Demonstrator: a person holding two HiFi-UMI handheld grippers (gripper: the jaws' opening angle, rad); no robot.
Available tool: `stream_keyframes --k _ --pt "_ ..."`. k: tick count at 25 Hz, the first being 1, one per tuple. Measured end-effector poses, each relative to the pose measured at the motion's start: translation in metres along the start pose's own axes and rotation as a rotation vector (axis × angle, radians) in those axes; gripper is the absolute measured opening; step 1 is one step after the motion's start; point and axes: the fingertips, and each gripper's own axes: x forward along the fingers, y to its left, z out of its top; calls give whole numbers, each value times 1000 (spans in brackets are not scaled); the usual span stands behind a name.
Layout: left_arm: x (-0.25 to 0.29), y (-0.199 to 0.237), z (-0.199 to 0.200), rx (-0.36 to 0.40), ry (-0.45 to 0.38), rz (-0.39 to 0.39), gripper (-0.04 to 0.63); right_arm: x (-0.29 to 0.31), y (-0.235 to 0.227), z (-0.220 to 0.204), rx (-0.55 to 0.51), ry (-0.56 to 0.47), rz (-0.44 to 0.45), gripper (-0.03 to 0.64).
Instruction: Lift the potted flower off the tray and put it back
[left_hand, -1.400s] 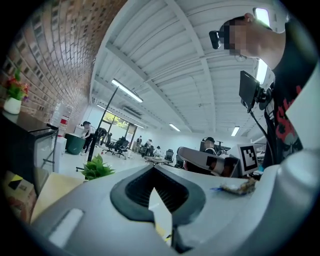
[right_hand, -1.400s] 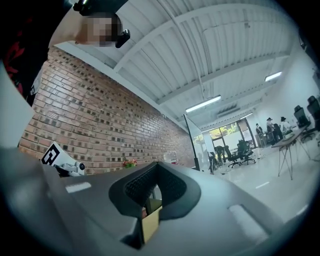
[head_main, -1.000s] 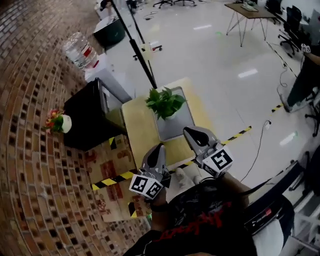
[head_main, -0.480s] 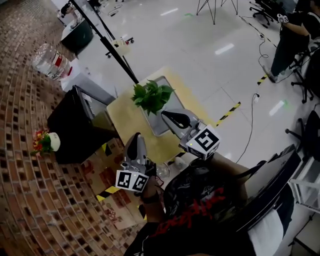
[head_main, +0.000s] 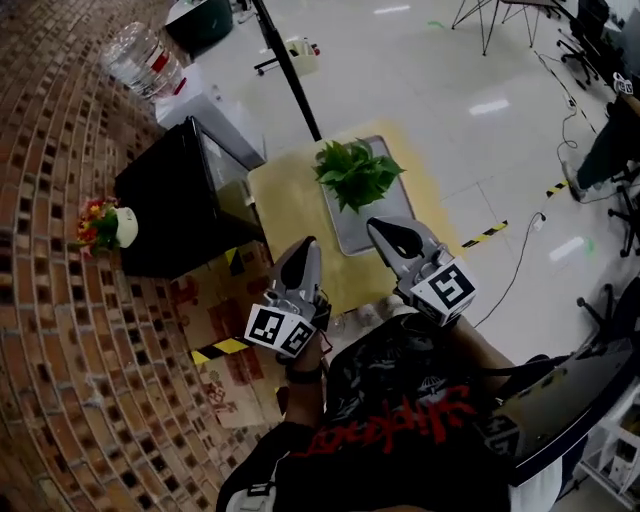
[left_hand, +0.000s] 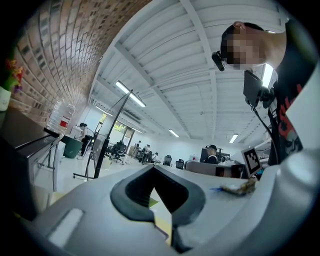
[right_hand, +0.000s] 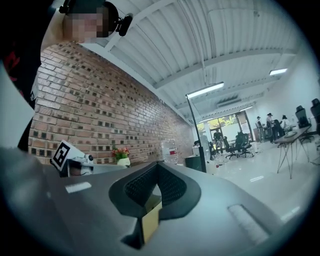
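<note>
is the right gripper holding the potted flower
No, the right gripper is shut and empty, apart from the potted flower, which stands on the tray.

The potted flower (head_main: 357, 175) is a bushy plant with bright green leaves that spread wide enough to hide its pot from above. It stands upright on the far half of a grey rectangular tray (head_main: 372, 232), whose near half is bare. The tray lies flat on a small yellowish table (head_main: 285, 215).

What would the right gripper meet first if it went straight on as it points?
Probably the leafy green potted plant on the grey tray, though the right gripper may pass above.
</note>
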Motion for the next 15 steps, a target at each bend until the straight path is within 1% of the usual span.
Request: stream_keyframes --k 3,5,8,9,11,13,15 --pt "0 14 -1 9 15 44 0 3 -11 -32 -26 93 41 3" --pt "3 26 -3 -1 27 69 0 5 -28 -58 -49 135 34 3" --pt "9 33 -5 -15 30 80 0 7 -48 -100 -126 190 38 5" --pt "11 31 -6 -11 26 75 0 8 -55 -114 -144 211 40 65" --pt "15 30 -4 10 9 67 0 13 -69 -144 -144 252 32 177" --pt "18 30 0 36 -4 69 0 18 -86 -177 -116 297 6 339" --pt "20 30 1 51 -5 77 0 21 -105 -211 -77 345 -24 449"
